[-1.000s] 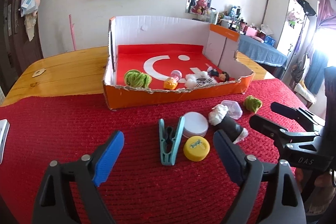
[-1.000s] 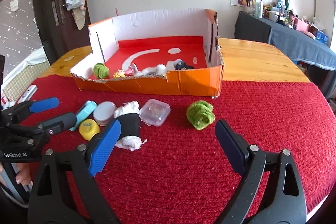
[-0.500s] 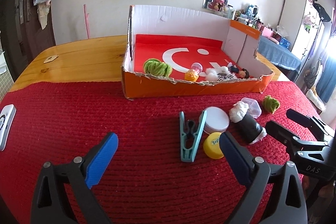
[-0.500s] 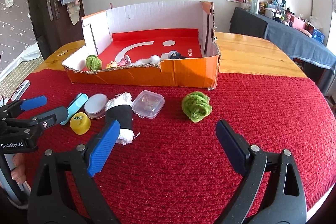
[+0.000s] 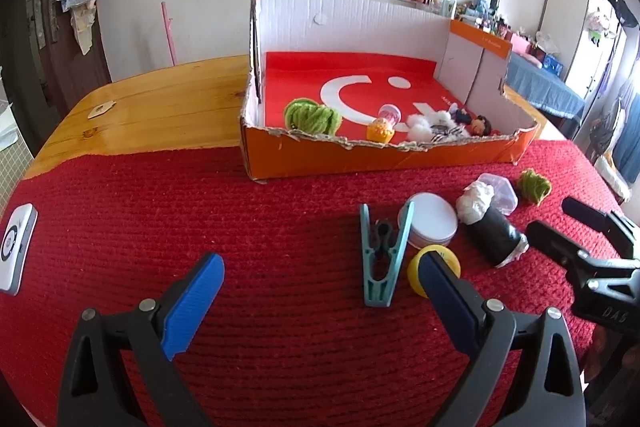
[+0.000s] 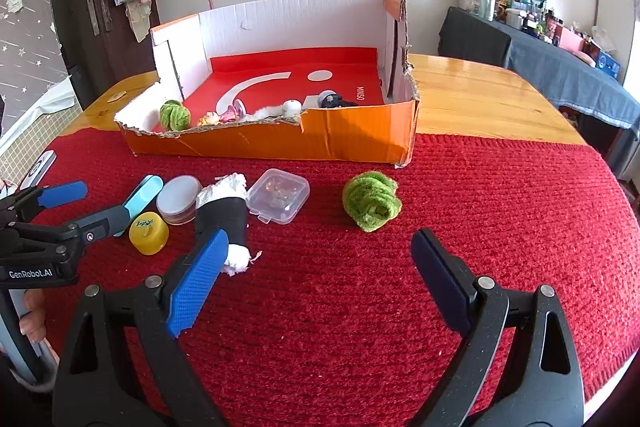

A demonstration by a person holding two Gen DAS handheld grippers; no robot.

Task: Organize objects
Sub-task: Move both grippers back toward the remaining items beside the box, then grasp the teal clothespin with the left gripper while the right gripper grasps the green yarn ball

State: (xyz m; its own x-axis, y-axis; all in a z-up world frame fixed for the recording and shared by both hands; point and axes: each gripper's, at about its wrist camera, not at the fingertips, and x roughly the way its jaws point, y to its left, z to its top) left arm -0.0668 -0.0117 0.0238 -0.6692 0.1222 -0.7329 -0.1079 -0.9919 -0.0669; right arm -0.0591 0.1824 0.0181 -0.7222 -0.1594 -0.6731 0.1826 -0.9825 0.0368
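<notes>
An orange cardboard box (image 5: 360, 159) (image 6: 360, 143) with a red floor holds a green yarn ball (image 5: 312, 117), small toys and a doll. On the red mat in front of it lie a teal clothespin (image 5: 380, 259), a white round tin (image 5: 434, 221), a yellow cap (image 5: 420, 267) (image 6: 149, 233), a black roll stuffed with white cloth (image 5: 490, 227) (image 6: 224, 215), a clear plastic case (image 6: 279, 195) and a green yarn ball (image 6: 372, 205) (image 5: 534, 185). My left gripper (image 5: 320, 299) (image 6: 80, 205) is open and empty, left of the clothespin. My right gripper (image 6: 320, 275) (image 5: 560, 219) is open and empty, short of the green yarn ball.
A white device (image 5: 16, 247) lies on the mat's far left edge. The wooden table (image 5: 160, 107) shows behind the mat. A dark cloth-covered table (image 6: 560, 67) with clutter stands at the right. Bags hang on the wall behind.
My left gripper has swung left, so the box and the loose objects sit further right in its view. My right gripper has drawn slightly closer to the mat objects.
</notes>
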